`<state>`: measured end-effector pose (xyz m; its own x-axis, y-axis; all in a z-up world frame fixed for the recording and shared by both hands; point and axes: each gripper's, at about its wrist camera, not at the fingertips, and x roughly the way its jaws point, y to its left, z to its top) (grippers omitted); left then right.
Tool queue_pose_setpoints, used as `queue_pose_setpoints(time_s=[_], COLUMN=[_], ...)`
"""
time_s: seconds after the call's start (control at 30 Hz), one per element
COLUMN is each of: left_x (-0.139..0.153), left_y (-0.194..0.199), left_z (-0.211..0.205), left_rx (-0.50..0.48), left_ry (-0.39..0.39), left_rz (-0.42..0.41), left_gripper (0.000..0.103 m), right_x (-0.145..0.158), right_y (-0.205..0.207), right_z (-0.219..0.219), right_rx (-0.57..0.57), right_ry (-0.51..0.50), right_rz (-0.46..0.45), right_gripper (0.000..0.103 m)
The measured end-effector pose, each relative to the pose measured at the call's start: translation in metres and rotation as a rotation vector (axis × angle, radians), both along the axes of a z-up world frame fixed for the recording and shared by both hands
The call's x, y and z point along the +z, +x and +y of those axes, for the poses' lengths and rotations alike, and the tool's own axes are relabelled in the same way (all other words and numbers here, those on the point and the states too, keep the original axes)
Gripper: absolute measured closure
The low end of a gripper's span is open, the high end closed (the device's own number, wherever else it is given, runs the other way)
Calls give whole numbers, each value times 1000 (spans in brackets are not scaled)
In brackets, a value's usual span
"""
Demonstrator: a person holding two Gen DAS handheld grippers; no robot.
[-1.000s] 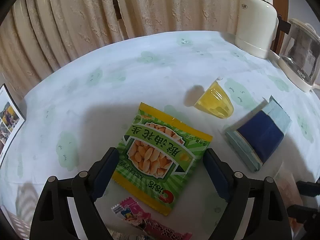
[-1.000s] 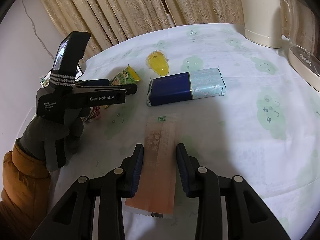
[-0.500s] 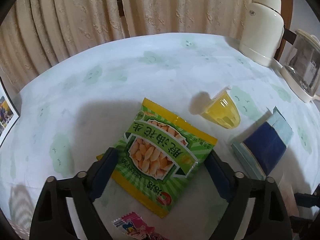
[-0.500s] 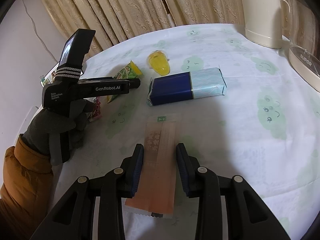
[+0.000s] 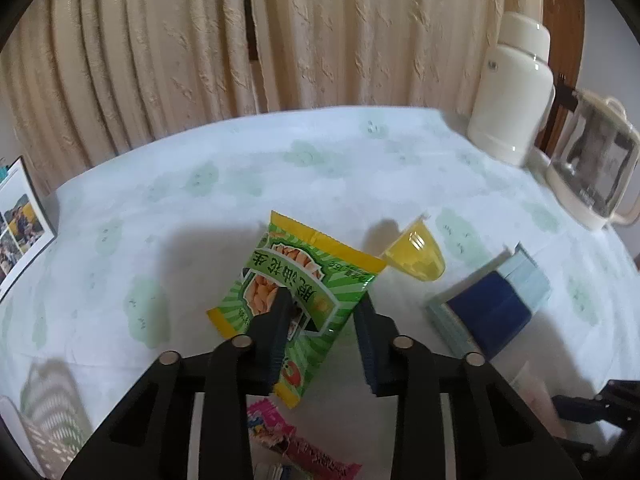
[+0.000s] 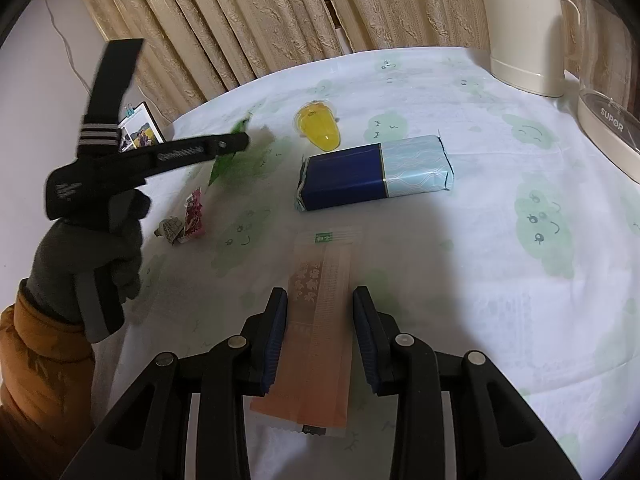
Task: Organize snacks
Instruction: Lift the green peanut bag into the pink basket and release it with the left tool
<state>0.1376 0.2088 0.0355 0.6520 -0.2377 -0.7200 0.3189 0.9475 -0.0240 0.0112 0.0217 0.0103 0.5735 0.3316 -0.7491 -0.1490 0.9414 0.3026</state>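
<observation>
My left gripper (image 5: 320,320) is shut on the green and yellow peanut packet (image 5: 316,272), which hangs tilted and creased above the table. The right wrist view shows that gripper (image 6: 244,142) raised, held by a grey-gloved hand (image 6: 92,256), with the packet (image 6: 232,160) blurred below its tip. My right gripper (image 6: 320,320) is low at the table's front, its pads against the long edges of the orange sachet (image 6: 324,280). A yellow jelly cup (image 5: 416,254) lies on its side beside the blue and pale tissue pack (image 5: 492,312).
A pink candy wrapper (image 6: 194,216) and a crumpled wrapper (image 6: 170,230) lie at the left. A cream thermos (image 6: 520,28) and a glass kettle (image 5: 596,172) stand at the back right. A photo frame (image 6: 138,132) leans at the far left edge, with curtains behind the table.
My left gripper went from wide open around the flat peanut packet to shut on it, then lifted and tilted it. The right gripper and the sachet stayed put.
</observation>
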Motion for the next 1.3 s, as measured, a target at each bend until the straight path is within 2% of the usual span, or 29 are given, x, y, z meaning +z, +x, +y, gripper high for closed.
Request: queue_pose_setpoints(time_s=[0.4, 0.67, 1.0, 1.3], left_x=[35, 63, 77, 111], left_y=[-26, -49, -71, -105], left_z=[28, 48, 56, 85], left_rx=[68, 89, 109, 150], left_ry=[-92, -147, -140, -118], left_rz=[-77, -129, -157, -237], left_gripper=[94, 96, 97, 97], right_x=[1, 1, 2, 2], right_y=[0, -2, -2, 0], right_z=[0, 0, 2, 1], right_rx=[0, 0, 0, 2], right_ry=[1, -2, -3, -9], right_rz=[0, -2, -4, -7], right_gripper=[71, 71, 71, 71])
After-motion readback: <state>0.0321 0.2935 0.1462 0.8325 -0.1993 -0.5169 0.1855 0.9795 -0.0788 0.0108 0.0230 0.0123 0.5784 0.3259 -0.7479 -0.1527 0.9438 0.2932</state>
